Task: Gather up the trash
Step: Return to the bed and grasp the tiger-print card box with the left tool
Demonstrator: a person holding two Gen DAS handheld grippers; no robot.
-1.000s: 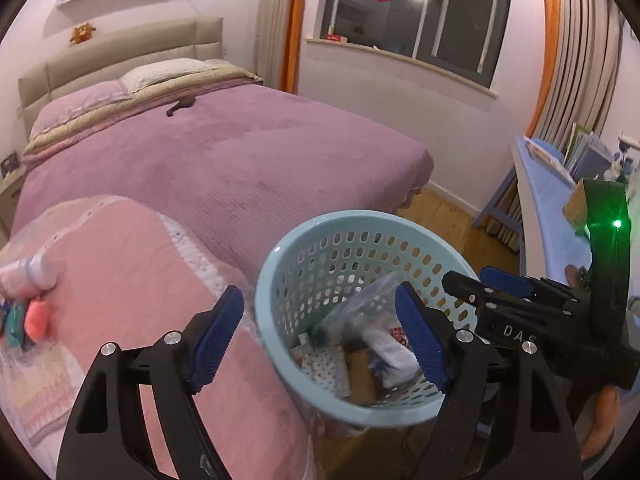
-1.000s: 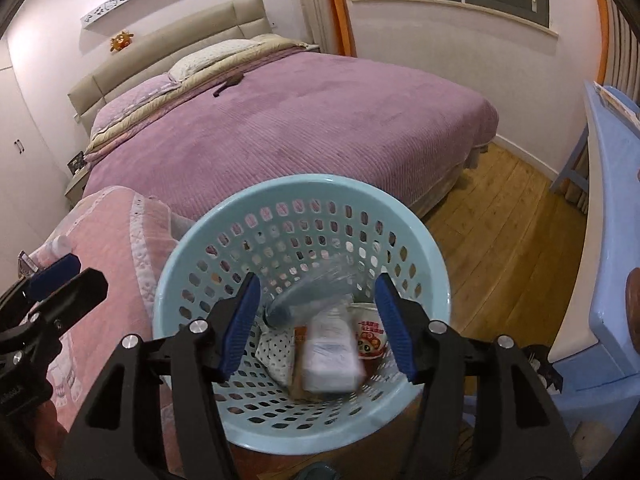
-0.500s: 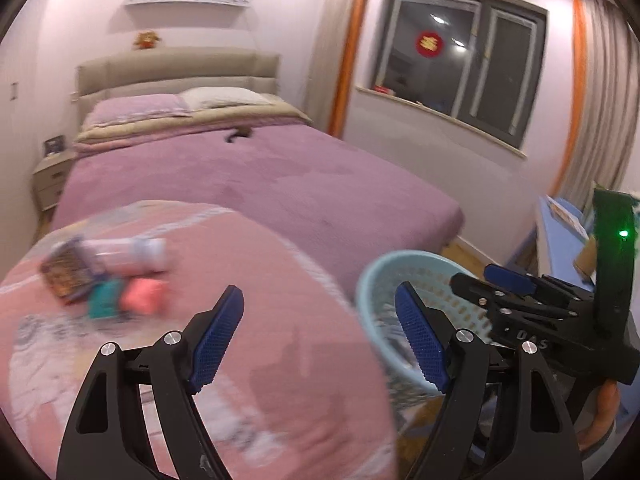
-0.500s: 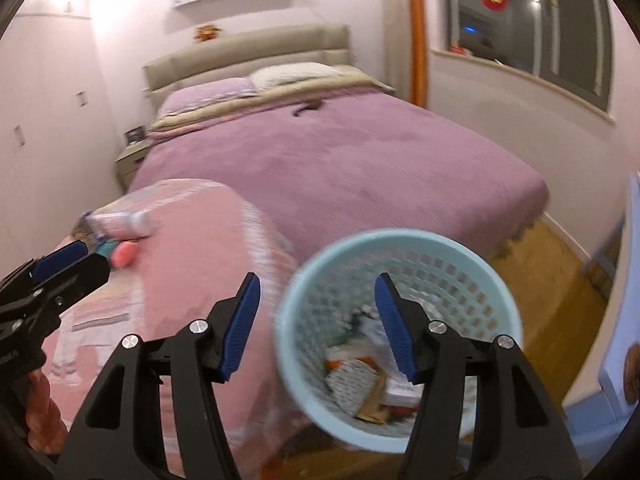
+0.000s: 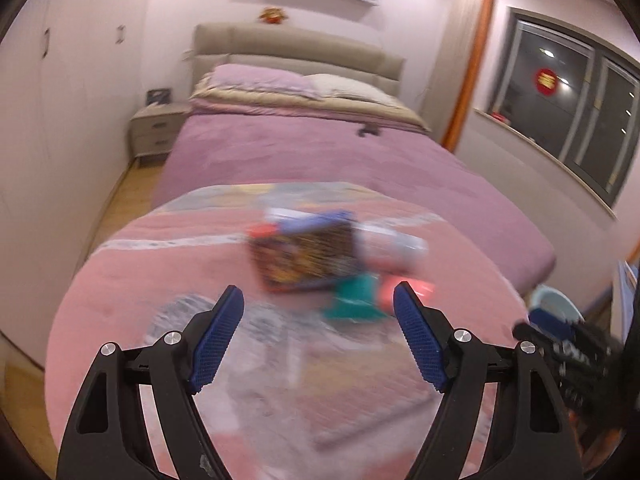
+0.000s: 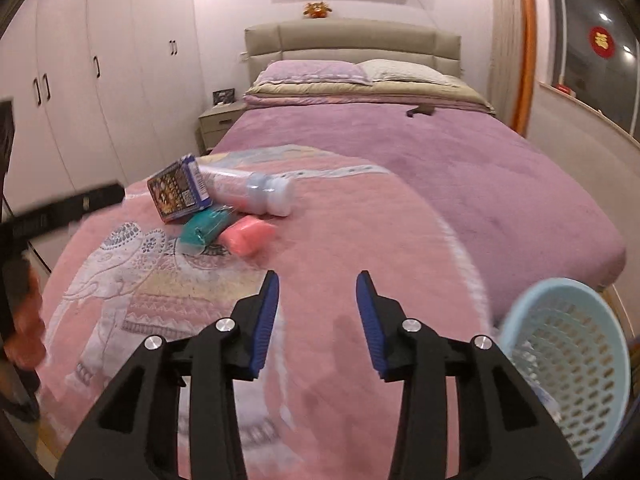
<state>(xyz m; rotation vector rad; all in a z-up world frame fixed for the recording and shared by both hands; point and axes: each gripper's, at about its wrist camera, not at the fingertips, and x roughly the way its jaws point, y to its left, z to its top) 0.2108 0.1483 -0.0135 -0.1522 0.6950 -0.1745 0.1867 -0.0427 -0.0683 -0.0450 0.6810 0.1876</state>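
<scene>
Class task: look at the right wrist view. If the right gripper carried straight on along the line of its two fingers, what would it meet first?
Probably the pink elephant blanket: the right gripper, jaws apart and holding nothing, aims down at a bare stretch of it. The pink packet lies left of that line and the blue basket right, though depth is uncertain.

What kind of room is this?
A bedroom, most likely. There is a big bed with pillows and a padded headboard, a nightstand beside it, and tall wardrobe doors along the wall.
</scene>
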